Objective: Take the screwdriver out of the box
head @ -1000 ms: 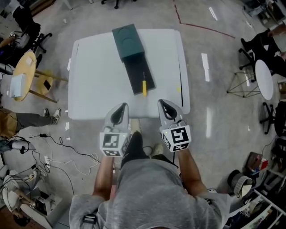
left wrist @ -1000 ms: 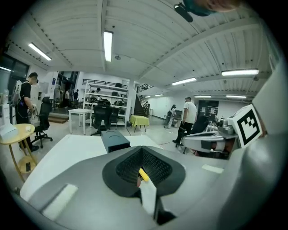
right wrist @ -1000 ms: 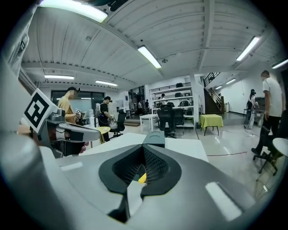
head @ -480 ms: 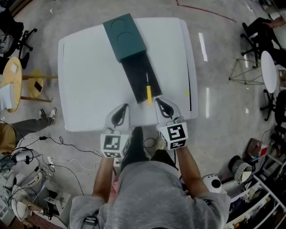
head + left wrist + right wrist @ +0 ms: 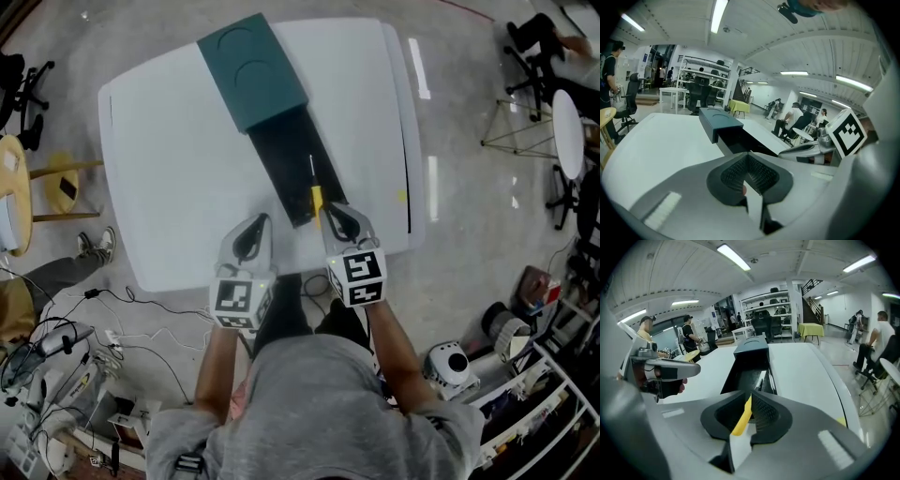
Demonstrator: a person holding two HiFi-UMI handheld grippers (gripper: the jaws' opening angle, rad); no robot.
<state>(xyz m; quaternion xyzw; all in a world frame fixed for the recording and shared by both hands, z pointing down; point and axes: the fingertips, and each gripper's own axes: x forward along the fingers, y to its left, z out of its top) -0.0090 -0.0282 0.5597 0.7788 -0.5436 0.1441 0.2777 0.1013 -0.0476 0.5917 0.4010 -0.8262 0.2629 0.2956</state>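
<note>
A teal box (image 5: 251, 70) lies on the white table (image 5: 169, 187) with its dark tray (image 5: 286, 155) slid out toward me. In the tray lies the screwdriver (image 5: 316, 198), yellow handle nearest me. My right gripper (image 5: 328, 209) hovers at the tray's near end, just short of the handle. Its jaws are opening by a narrow slit, and the yellow handle (image 5: 742, 419) shows through that slit without being pressed. My left gripper (image 5: 262, 219) is shut and empty, left of the tray's near corner. In the left gripper view, the box (image 5: 719, 123) stands ahead of it.
The table's near edge (image 5: 281, 272) runs just under both grippers. A round wooden table (image 5: 9, 187) and cables (image 5: 94, 319) are on the floor at left. A round white table (image 5: 567, 131) and chairs stand at right. People stand and sit far off.
Both grippers have come down and forward over the table's near edge. The right one now sits at the screwdriver's handle end, with a thin gap between its jaws.
</note>
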